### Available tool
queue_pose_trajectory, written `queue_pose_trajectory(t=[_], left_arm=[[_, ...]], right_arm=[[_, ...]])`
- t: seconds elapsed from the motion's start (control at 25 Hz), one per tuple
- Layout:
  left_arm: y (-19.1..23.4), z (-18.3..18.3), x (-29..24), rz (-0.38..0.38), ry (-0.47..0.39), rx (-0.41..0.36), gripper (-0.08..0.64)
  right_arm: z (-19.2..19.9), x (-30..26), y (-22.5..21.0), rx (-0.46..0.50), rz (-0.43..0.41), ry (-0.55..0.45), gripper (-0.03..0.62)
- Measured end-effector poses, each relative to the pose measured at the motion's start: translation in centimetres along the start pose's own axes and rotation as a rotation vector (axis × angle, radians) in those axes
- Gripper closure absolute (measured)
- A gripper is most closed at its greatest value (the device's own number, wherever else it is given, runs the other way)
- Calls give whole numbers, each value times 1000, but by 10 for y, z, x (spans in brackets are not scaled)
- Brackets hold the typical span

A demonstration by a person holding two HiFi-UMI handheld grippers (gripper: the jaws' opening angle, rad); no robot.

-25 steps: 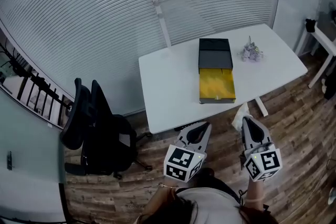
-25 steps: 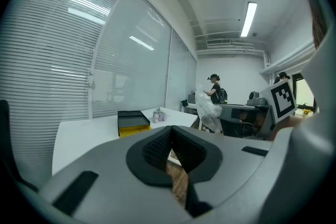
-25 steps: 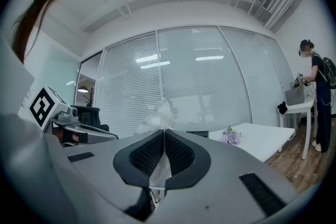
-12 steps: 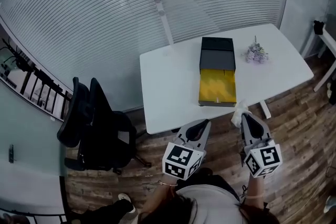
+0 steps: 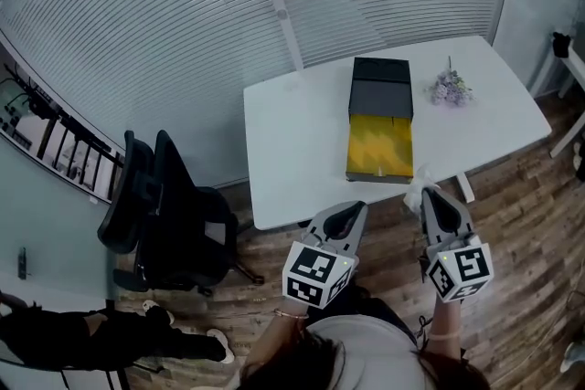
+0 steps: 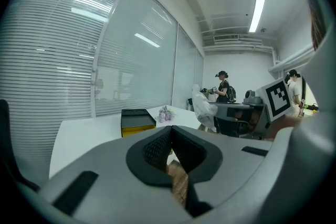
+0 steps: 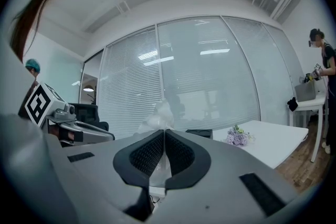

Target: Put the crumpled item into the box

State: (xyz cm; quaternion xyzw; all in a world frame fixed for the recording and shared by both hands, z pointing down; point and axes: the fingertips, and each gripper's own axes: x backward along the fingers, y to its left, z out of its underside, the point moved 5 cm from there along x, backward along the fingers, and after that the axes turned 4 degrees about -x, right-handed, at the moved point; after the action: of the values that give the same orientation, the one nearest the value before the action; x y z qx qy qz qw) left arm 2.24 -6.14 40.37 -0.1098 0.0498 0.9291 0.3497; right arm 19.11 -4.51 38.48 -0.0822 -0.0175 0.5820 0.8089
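The box (image 5: pixel 378 148) lies open on the white table (image 5: pixel 292 137), its yellow inside toward me and its black lid (image 5: pixel 381 85) behind. My right gripper (image 5: pixel 435 199) is shut on the crumpled white item (image 5: pixel 419 189), held in the air just off the table's near edge. In the right gripper view the crumpled item (image 7: pixel 156 114) sticks up from the closed jaws of the right gripper (image 7: pixel 164 134). My left gripper (image 5: pixel 341 221) hangs beside it, shut and holding nothing. The left gripper view shows the left gripper (image 6: pixel 169 131), the box (image 6: pixel 135 120) and the crumpled item (image 6: pixel 202 105).
A small bunch of purple flowers (image 5: pixel 452 89) lies on the table right of the box. A black office chair (image 5: pixel 164 215) stands left of the table. A person's legs (image 5: pixel 91 338) show at the lower left. Glass walls with blinds stand behind the table.
Both grippers have drawn closer to the table's near edge, the right one still carrying the crumpled item. A person's legs have come into view at the lower left.
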Motion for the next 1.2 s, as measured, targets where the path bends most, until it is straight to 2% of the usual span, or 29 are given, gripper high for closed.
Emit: queue_pose_trajectory(t=[1.2], left_arm=[[74,-16,-65,9,-17,16,543]], right_arm=[[-9,-96,-25,19,-6,21,560]])
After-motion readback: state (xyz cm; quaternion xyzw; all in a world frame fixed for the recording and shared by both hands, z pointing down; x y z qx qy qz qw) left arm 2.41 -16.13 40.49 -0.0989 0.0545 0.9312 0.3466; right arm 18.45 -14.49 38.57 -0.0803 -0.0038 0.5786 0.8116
